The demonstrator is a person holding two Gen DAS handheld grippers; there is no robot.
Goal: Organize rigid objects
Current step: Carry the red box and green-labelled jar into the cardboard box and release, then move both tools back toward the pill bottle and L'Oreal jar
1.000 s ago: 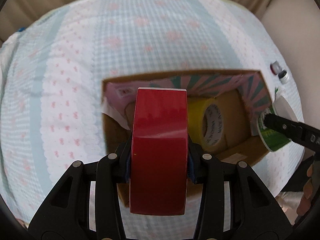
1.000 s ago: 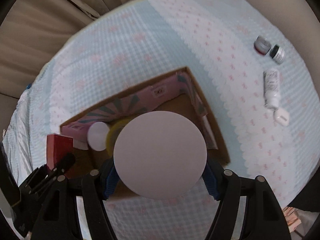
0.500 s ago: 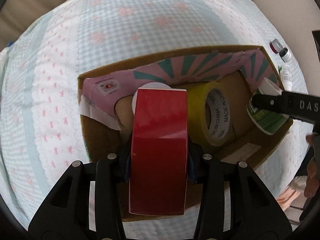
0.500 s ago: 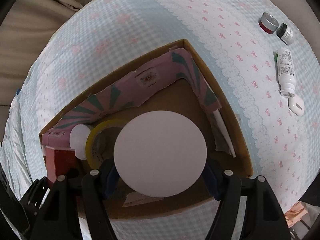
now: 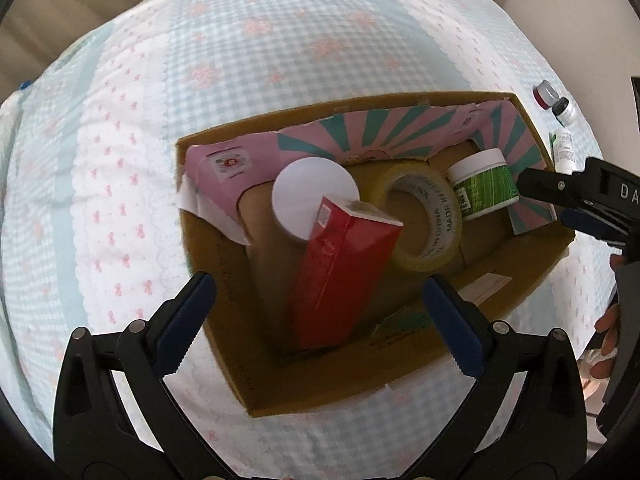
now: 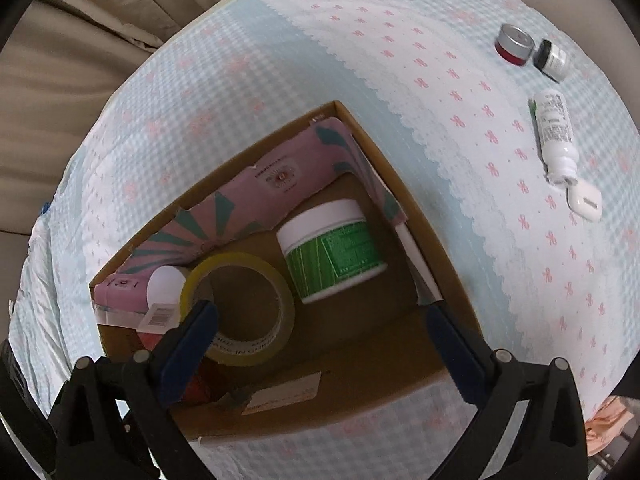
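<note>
An open cardboard box (image 5: 400, 384) (image 6: 452, 264) sits on the patterned cloth. Inside it a red box (image 5: 340, 276) lies tilted against a white-lidded jar (image 5: 314, 196), beside a yellow tape roll (image 5: 420, 220) (image 6: 240, 308) and a green jar with a white lid (image 5: 482, 190) (image 6: 332, 252). My left gripper (image 5: 318, 320) is open and empty above the box's near side. My right gripper (image 6: 320, 340) is open and empty above the box; its fingers (image 5: 560, 192) show at the right of the left wrist view.
On the cloth right of the box lie a small red jar (image 6: 514, 46), a small dark-capped bottle (image 6: 554, 60), a white bottle (image 6: 556, 136) and a white cap-like piece (image 6: 586, 202). Pink and teal paper (image 5: 360, 136) lines the box's far wall. Beige curtains hang behind.
Both grippers have opened. The red box dropped from my left gripper into the box, and the green jar dropped from my right gripper into the box's right side.
</note>
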